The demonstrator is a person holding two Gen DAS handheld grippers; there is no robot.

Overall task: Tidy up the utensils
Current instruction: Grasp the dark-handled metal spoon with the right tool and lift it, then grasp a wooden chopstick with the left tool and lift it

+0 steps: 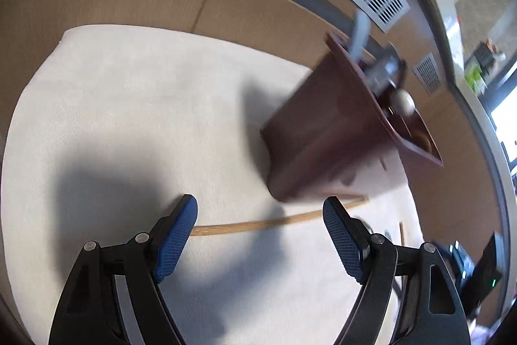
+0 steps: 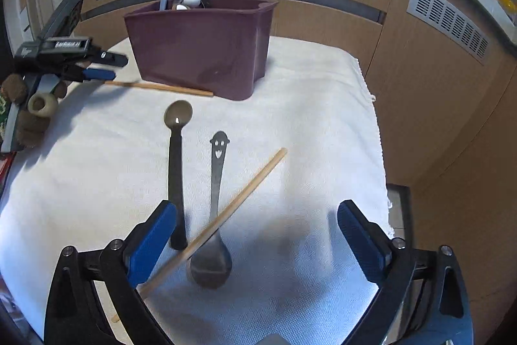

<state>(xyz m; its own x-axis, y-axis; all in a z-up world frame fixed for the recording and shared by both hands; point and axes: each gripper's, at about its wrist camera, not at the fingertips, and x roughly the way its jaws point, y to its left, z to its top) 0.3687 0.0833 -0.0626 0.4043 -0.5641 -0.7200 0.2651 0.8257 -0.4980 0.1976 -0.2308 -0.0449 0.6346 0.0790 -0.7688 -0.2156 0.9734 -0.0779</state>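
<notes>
Partly sorted: some utensils already in the bin [image 2: 200,54].
Left on the desk [image 2: 307,118]: 2 chopsticks, black spoon [image 2: 176,170], smiley spoon [image 2: 215,199]; fingers of left gripper [image 1: 260,215] and right gripper [image 2: 257,219] spread, empty.

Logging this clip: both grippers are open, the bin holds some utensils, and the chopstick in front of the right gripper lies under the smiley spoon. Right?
Not quite. In the right wrist view the chopstick lies across the top of the smiley spoon, not under it. Both the left gripper and right gripper are open, and the bin holds utensils.
</notes>
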